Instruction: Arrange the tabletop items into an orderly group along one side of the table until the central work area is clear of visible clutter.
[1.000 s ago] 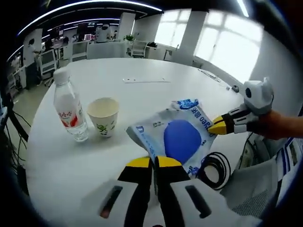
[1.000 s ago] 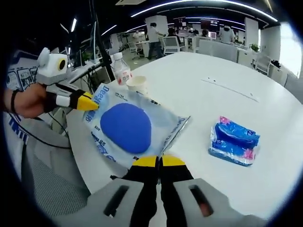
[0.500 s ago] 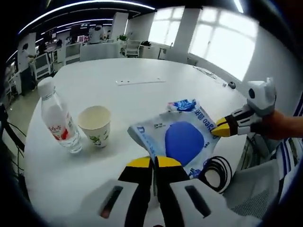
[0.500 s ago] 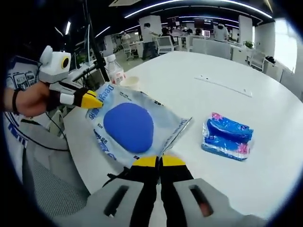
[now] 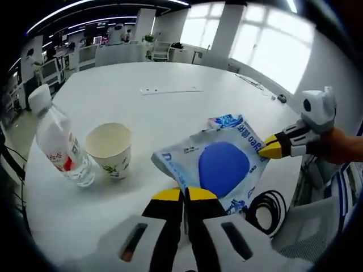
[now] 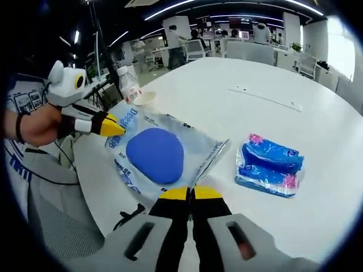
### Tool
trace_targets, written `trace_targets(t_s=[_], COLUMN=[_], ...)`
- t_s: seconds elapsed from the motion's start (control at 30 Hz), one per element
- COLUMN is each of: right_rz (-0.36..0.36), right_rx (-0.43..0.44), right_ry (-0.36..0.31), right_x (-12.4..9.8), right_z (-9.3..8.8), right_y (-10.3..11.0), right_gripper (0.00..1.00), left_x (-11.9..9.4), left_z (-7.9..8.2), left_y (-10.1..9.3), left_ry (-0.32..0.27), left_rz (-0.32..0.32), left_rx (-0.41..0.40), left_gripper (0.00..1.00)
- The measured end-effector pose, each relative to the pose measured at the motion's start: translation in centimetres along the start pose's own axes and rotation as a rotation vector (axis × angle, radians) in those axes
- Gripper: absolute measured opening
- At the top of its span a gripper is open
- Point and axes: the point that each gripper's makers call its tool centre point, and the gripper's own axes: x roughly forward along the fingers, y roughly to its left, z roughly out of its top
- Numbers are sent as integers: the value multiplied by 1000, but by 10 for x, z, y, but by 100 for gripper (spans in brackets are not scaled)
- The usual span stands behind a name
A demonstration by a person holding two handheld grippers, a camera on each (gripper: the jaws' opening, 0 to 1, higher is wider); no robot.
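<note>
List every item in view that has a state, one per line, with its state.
Left tool: shut on the clear bag's edge.
Right tool: shut on the clear bag's opposite edge.
Clear bag: held between both tools, blue pad inside.
Water bottle: capped, upright on the table.
Paper cup: upright, open-topped.
Blue packet: lying flat.

An open office with bright windows [image 5: 266,39], ceiling light strips [image 6: 187,5] and distant desks [image 5: 119,54].

Plenty of open desk [image 5: 170,73] toward the far side. Near the edge it's crowded: bottle [image 5: 57,144], paper cup [image 5: 109,150], big plastic bag [image 5: 218,164], and a blue packet [image 6: 269,164] further along.
</note>
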Motion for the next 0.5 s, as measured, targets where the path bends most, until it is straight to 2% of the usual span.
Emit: trace_targets(t_s=[0.33,0.5], right_rz=[14,24], right_rx=[0,-11], right_ry=[14,27], right_x=[15,29], right_z=[7,9], right_y=[-13,-20], right_gripper=[0,0], left_x=[16,28], left_z=[4,0], left_y=[12,18], left_ry=[0,37], left_rz=[14,46], left_rx=[-63,-53], left_gripper=[0,0])
